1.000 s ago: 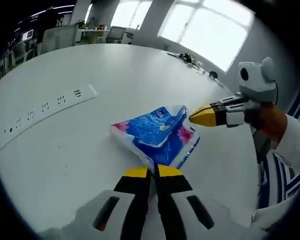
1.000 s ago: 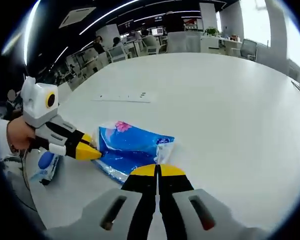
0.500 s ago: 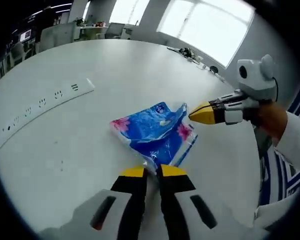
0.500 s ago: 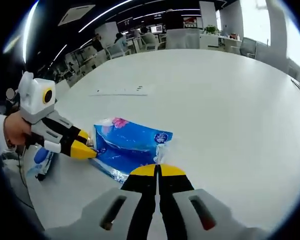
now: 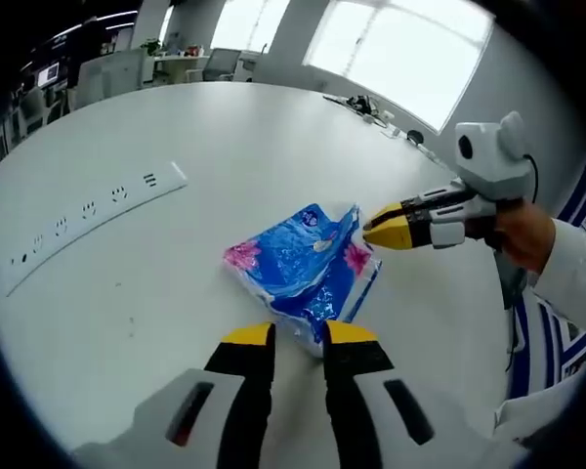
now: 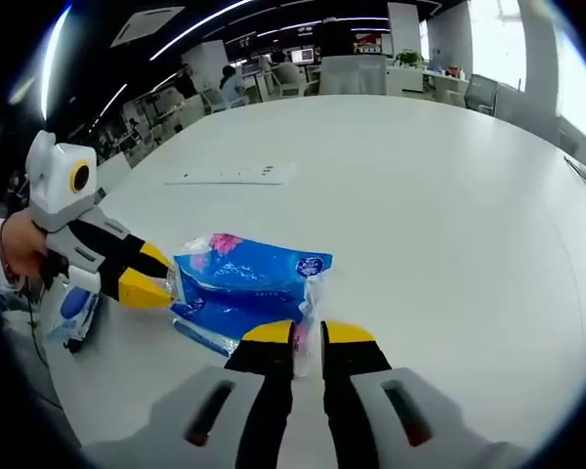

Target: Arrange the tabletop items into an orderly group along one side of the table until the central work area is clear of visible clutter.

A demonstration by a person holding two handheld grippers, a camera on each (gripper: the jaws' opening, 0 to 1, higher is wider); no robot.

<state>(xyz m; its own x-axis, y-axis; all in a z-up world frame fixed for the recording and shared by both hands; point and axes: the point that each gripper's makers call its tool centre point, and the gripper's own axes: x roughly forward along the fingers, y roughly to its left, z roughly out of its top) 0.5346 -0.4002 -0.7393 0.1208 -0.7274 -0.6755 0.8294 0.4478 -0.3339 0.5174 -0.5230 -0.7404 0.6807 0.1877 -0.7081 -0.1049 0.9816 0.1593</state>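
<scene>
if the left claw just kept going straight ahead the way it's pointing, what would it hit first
The blue tissue pack. Its near plastic edge sits right at the left claw, between the tips, so contact looks immediate, though exact depth is unclear.

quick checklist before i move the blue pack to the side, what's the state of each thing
1. Left tool on the pack: jaws slightly apart with the pack's corner between them, grip looks loose. Not ok.
2. Right tool on the pack: jaws slightly apart around the clear flap. Not ok.
3. Pack resting flat on the table: ok.
4. White table surface around the pack free for sliding: ok.
5. Socket strip set in the table lies well away from the pack: ok.
6. Blue item near the table edge beside the left tool: what it is, cannot tell.
</scene>
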